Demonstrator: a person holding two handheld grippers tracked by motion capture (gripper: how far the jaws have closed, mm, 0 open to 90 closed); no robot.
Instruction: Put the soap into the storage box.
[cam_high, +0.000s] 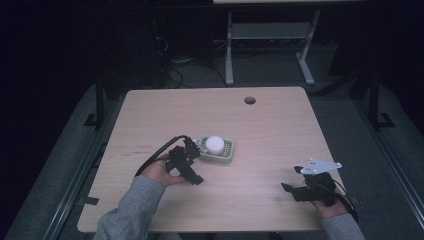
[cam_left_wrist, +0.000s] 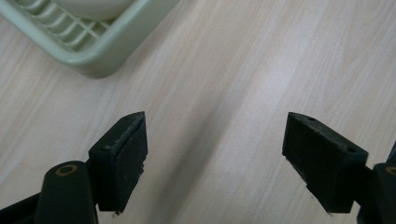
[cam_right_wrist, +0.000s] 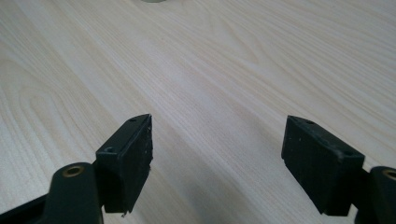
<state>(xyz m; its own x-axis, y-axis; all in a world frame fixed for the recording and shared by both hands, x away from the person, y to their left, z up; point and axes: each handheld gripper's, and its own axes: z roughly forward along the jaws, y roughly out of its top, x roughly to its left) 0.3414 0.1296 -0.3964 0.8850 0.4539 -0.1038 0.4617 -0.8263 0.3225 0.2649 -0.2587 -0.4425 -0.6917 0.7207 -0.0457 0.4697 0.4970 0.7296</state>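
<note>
Soap (cam_high: 215, 144), round and white, sits in a green dish (cam_high: 228, 156) near the middle of the table (cam_high: 280, 130). The left gripper (cam_high: 192, 150) is just beside the dish, at its left end. Its 2 jaws are wide apart with bare wood between them, and the dish corner (cam_left_wrist: 93, 56) lies a little past them. The right gripper (cam_high: 292, 182) is well apart from the dish, near the table's right front edge. Its jaws are wide apart too, holding nothing.

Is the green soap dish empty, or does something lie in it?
Not empty: a white rounded object sits in the green soap dish. The left hand-held gripper beside it is open, holding nothing.
</note>
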